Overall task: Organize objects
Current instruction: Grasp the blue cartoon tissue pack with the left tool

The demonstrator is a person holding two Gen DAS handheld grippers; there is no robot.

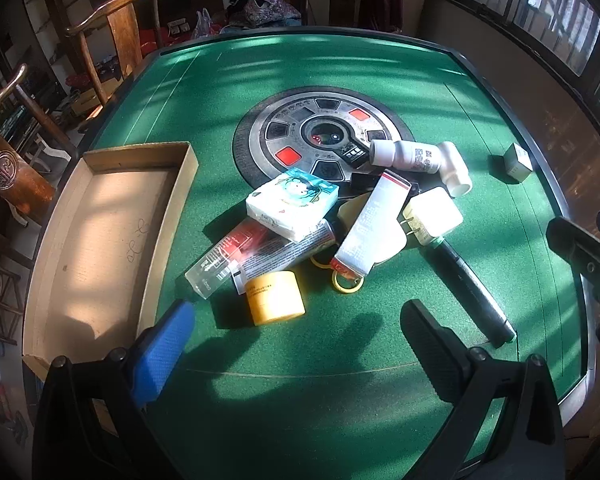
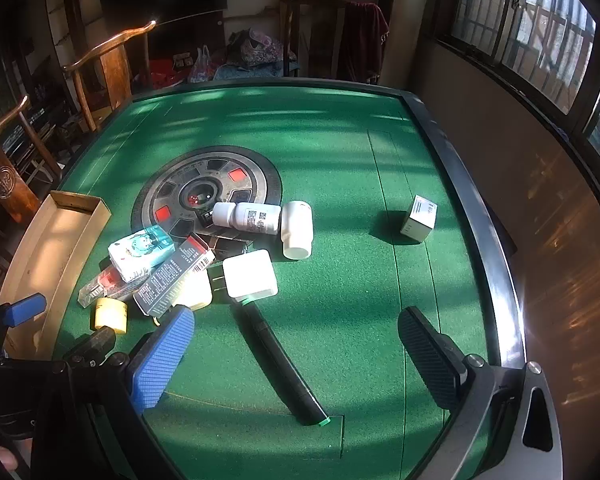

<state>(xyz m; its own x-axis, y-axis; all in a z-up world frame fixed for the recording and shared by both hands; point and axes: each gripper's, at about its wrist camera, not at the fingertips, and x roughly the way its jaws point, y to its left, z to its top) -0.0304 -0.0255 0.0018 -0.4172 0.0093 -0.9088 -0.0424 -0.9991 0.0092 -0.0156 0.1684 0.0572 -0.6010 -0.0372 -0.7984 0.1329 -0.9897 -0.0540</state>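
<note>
A pile of small items lies mid-table: a tissue pack [image 1: 292, 204] [image 2: 140, 254], a yellow jar [image 1: 274, 298] [image 2: 110, 314], a white carton [image 1: 372, 224] [image 2: 172, 280], a white charger [image 1: 432, 216] [image 2: 250, 274], two white bottles [image 1: 408, 156] [image 2: 248, 216] and a black marker [image 1: 476, 288] [image 2: 280, 360]. An empty cardboard tray [image 1: 100, 240] [image 2: 52, 256] sits on the left. My left gripper [image 1: 300, 344] [image 2: 56, 328] hovers open just in front of the yellow jar. Above the marker, my right gripper [image 2: 296, 356] is open and holds nothing.
The green felt table [image 1: 300, 80] [image 2: 300, 140] has a round metal dial [image 1: 320, 136] at its centre and a raised dark rim. A small box [image 1: 518, 162] [image 2: 420, 218] stands apart at the right. Wooden chairs [image 1: 112, 40] stand on the left, with a wall and windows on the right.
</note>
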